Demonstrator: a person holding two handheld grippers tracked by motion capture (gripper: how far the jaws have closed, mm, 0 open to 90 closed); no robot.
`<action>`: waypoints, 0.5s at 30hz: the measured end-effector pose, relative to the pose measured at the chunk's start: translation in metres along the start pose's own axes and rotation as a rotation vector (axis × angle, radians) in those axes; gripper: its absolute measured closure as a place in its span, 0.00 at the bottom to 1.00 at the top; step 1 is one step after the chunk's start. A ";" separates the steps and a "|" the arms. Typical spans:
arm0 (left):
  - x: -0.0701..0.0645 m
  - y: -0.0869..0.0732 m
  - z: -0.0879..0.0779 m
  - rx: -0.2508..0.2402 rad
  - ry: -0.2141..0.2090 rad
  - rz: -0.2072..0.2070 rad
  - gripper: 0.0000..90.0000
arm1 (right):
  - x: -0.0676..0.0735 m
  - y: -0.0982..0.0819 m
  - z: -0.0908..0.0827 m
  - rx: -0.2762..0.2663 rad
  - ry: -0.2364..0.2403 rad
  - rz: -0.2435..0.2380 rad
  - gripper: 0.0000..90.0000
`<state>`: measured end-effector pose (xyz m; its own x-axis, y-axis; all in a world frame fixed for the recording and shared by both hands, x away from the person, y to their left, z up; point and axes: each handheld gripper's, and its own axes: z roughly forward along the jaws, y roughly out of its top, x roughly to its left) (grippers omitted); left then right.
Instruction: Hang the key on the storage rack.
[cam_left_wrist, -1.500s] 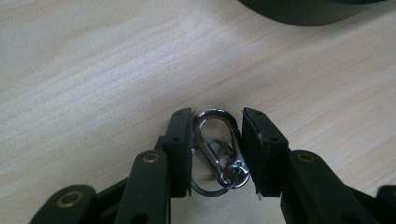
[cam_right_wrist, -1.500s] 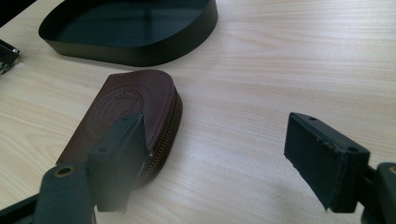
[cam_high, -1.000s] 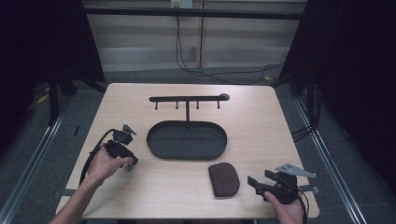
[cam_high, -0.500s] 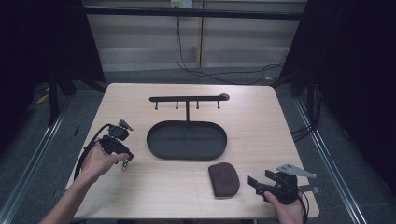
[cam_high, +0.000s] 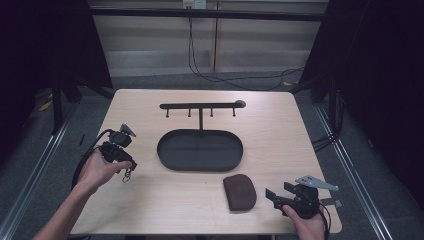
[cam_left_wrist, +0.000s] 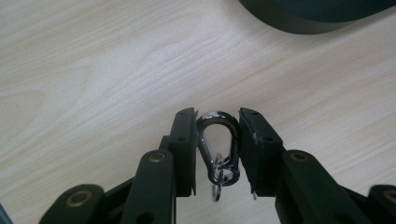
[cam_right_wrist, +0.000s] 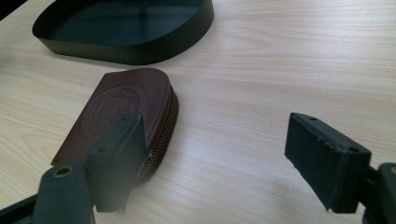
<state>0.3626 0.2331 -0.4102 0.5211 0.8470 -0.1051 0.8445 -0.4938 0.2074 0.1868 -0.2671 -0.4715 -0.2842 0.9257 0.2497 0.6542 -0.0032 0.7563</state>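
Note:
My left gripper (cam_left_wrist: 217, 122) is shut on a shiny metal carabiner (cam_left_wrist: 218, 150), whose loop stands upright between the pads with a small ring below it. From above, that left gripper (cam_high: 125, 162) hangs over the table's left side, the carabiner (cam_high: 128, 175) dangling under it. A brown leather zip pouch (cam_high: 239, 191) lies flat at the front middle. Beside it, to the right, my right gripper (cam_high: 272, 196) rests open near the front edge. In the right gripper view the pouch (cam_right_wrist: 122, 114) lies partly behind the left jaw, and nothing sits between the wide jaws (cam_right_wrist: 217, 149).
A dark oval tray (cam_high: 200, 150) sits mid-table, its rim (cam_right_wrist: 135, 51) beyond the pouch. Behind it stands a black T-shaped rack with several hooks (cam_high: 201, 107). Bare light wood (cam_high: 280, 135) stretches to the tray's right. Floor and cables lie beyond the far edge.
My left gripper has lifted off the table with the carabiner in it, drifting slightly left and away from me. The right gripper has stayed where it was.

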 end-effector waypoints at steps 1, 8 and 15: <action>0.000 0.000 -0.002 -0.004 -0.002 0.001 0.75 | 0.000 0.000 0.000 0.000 0.000 -0.001 0.23; 0.003 -0.001 -0.013 -0.013 -0.022 0.034 0.75 | 0.000 0.000 0.000 0.001 -0.003 -0.003 0.22; 0.001 0.005 -0.031 -0.020 -0.021 0.052 0.76 | 0.001 0.000 0.001 0.008 -0.001 -0.007 0.22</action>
<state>0.3636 0.2372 -0.3792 0.5670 0.8158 -0.1135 0.8135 -0.5330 0.2325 0.1874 -0.2658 -0.4721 -0.2880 0.9262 0.2433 0.6578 0.0067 0.7531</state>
